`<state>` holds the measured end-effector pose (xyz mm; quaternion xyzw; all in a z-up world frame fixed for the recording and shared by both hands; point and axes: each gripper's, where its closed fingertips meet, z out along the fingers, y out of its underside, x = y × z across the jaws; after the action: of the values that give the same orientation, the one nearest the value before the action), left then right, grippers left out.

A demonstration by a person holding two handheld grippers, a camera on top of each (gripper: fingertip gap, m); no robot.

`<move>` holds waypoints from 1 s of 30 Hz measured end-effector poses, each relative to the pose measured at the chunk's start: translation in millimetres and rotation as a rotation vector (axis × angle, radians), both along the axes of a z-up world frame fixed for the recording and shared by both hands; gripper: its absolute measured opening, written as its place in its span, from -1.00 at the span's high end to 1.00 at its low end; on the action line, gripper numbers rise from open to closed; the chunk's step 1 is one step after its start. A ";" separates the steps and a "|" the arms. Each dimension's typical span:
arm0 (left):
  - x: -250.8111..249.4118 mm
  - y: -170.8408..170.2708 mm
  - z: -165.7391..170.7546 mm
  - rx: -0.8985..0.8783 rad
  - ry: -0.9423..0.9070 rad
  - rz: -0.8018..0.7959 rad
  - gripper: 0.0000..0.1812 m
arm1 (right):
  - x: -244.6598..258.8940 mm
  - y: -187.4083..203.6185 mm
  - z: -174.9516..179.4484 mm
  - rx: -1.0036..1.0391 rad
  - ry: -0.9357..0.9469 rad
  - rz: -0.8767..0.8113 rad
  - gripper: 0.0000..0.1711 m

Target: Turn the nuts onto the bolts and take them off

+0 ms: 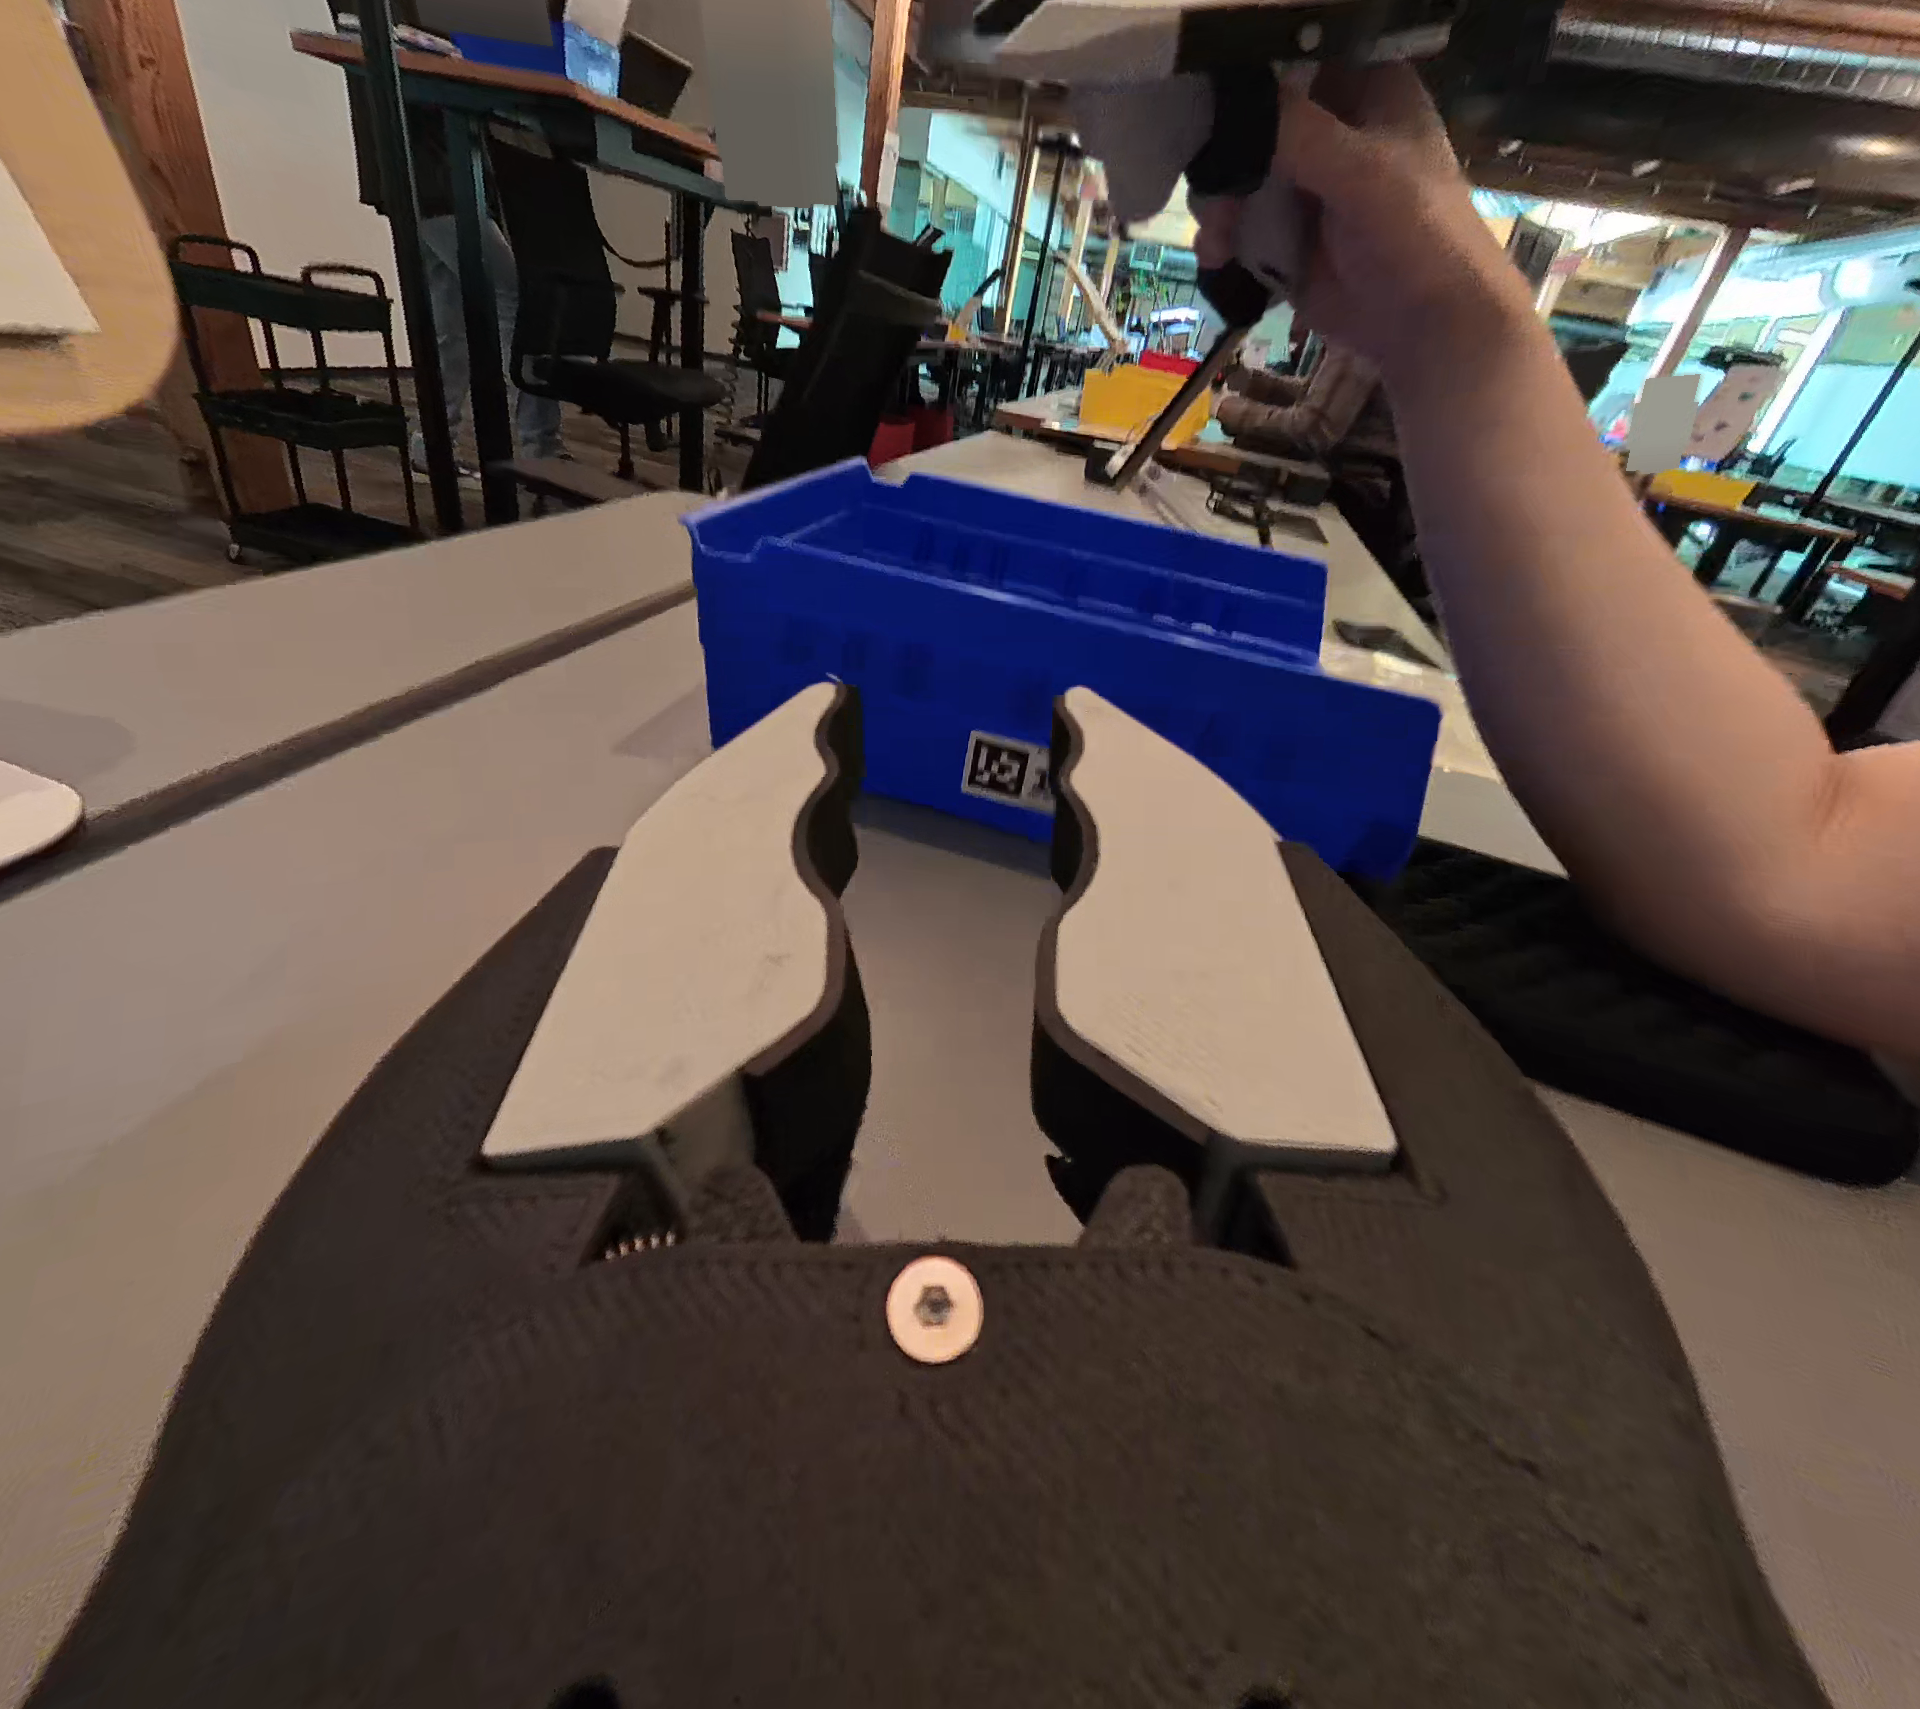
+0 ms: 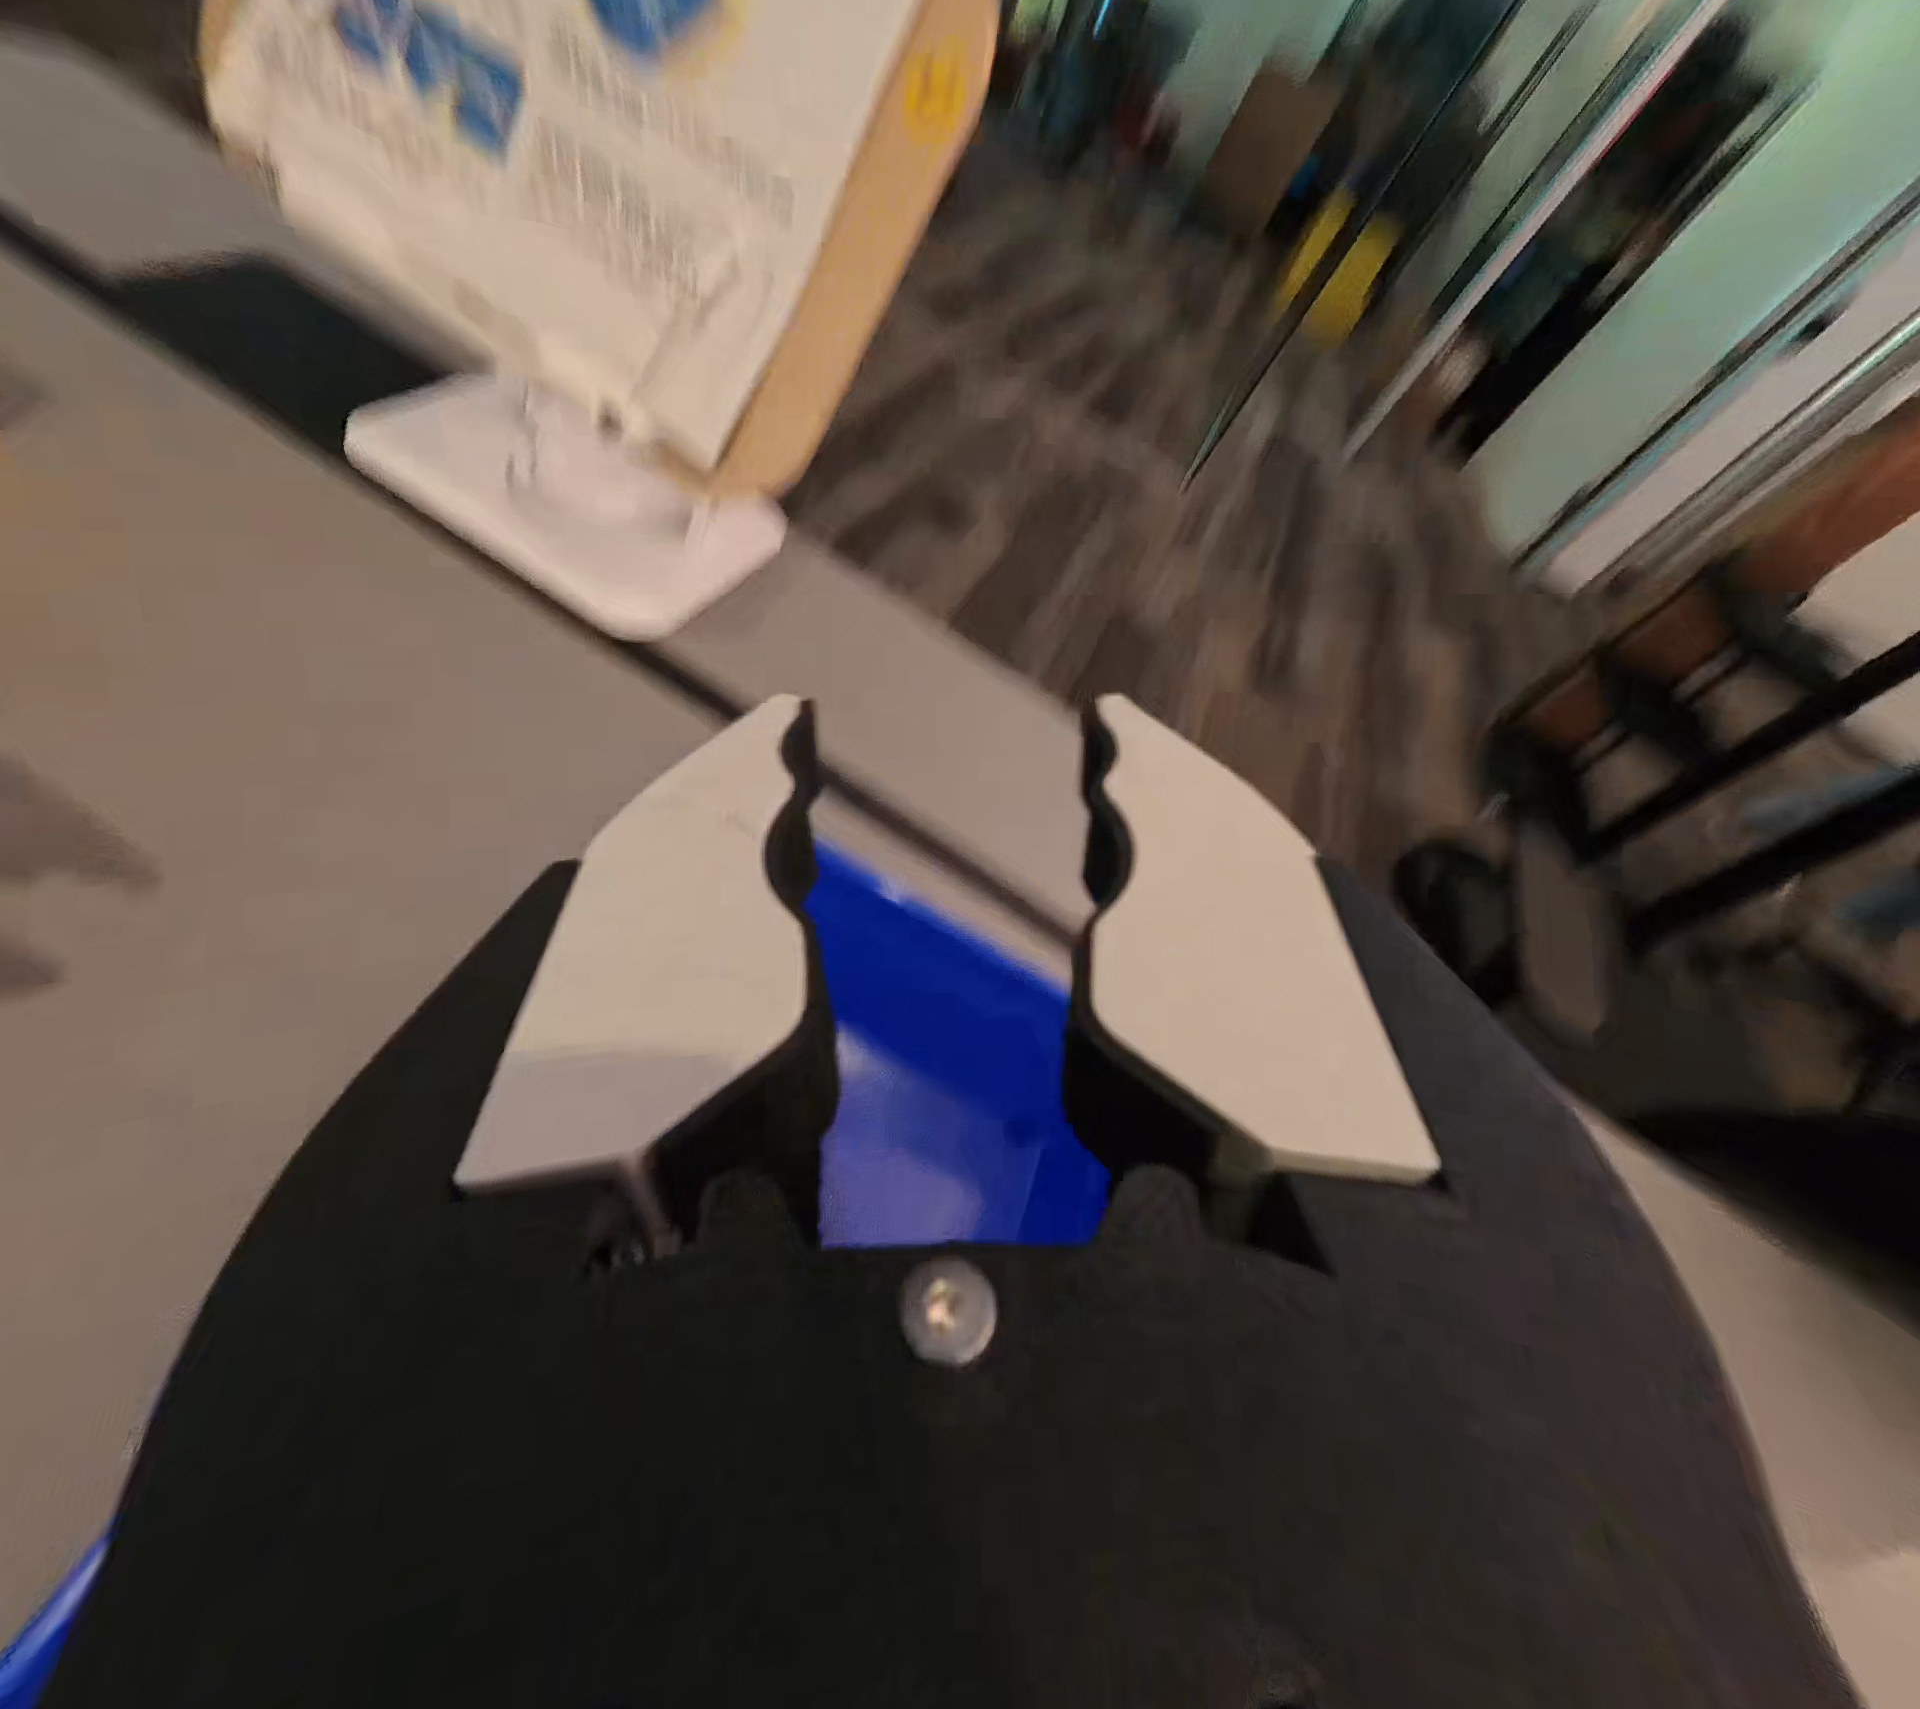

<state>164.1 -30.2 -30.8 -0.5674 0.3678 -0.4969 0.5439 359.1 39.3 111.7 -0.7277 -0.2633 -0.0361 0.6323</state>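
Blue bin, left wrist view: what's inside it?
Only the far inner wall of the blue bin, with molded slots, is visible. The near wall hides the floor, so any nuts or bolts cannot be seen. The open left claw sits empty before it.

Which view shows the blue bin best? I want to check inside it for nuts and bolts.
The left wrist view: the blue bin stands whole on the grey table, its open top visible, though its floor is hidden. The right wrist view is blurred and shows only a blue patch between the open right tongs.
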 end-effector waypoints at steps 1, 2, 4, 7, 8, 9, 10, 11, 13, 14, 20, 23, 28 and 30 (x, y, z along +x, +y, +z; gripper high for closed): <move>-3.6 -0.1 10.8 0.010 -0.018 0.011 0.63 | -5.4 -5.4 17.6 0.111 0.009 0.001 0.27; -7.8 0.4 21.5 0.026 -0.020 0.031 0.66 | -11.0 -11.6 32.3 0.223 0.011 0.001 0.14; -16.0 -0.5 45.6 0.070 0.003 0.074 0.66 | -24.0 -25.7 53.0 0.431 -0.045 0.016 0.08; -32.0 -5.4 84.0 0.125 0.107 0.152 0.68 | -35.6 -34.6 62.4 0.536 -0.118 0.005 0.37; -40.0 -9.2 96.6 0.140 0.159 0.173 0.67 | -38.4 -34.9 63.0 0.535 -0.108 0.010 0.38; -50.2 -15.0 109.2 0.158 0.212 0.188 0.66 | -40.7 -34.8 62.5 0.523 -0.093 0.021 0.40; -64.1 -20.6 122.0 0.184 0.256 0.216 0.65 | -42.4 -34.5 61.7 0.513 -0.079 0.032 0.42; -81.5 -25.0 133.7 0.214 0.297 0.262 0.65 | -43.0 -34.6 61.1 0.509 -0.069 0.040 0.44; -128.9 -25.6 149.1 0.253 0.401 0.424 0.64 | -41.8 -34.0 60.5 0.510 -0.061 0.043 0.47; -159.7 -21.4 151.0 0.254 0.474 0.547 0.63 | -41.4 -33.2 59.0 0.501 -0.062 0.045 0.48; -326.4 -33.6 69.6 -0.241 0.966 0.919 0.69 | -43.4 -27.9 50.5 0.456 -0.082 0.050 0.48; -370.9 -37.5 34.4 -0.420 1.097 0.974 0.69 | -46.6 -26.6 47.2 0.444 -0.100 0.054 0.47; -389.4 -32.5 -21.7 -0.650 1.168 0.879 0.67 | -48.9 -24.4 41.3 0.418 -0.118 0.062 0.48; -398.6 -25.9 -42.5 -0.697 1.224 0.863 0.65 | -47.8 -23.2 39.2 0.410 -0.123 0.061 0.48</move>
<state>-234.5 -56.1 -73.3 -0.9653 0.1734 0.0673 0.1831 311.4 16.1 150.9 -0.5721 -0.3106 -0.1138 0.7506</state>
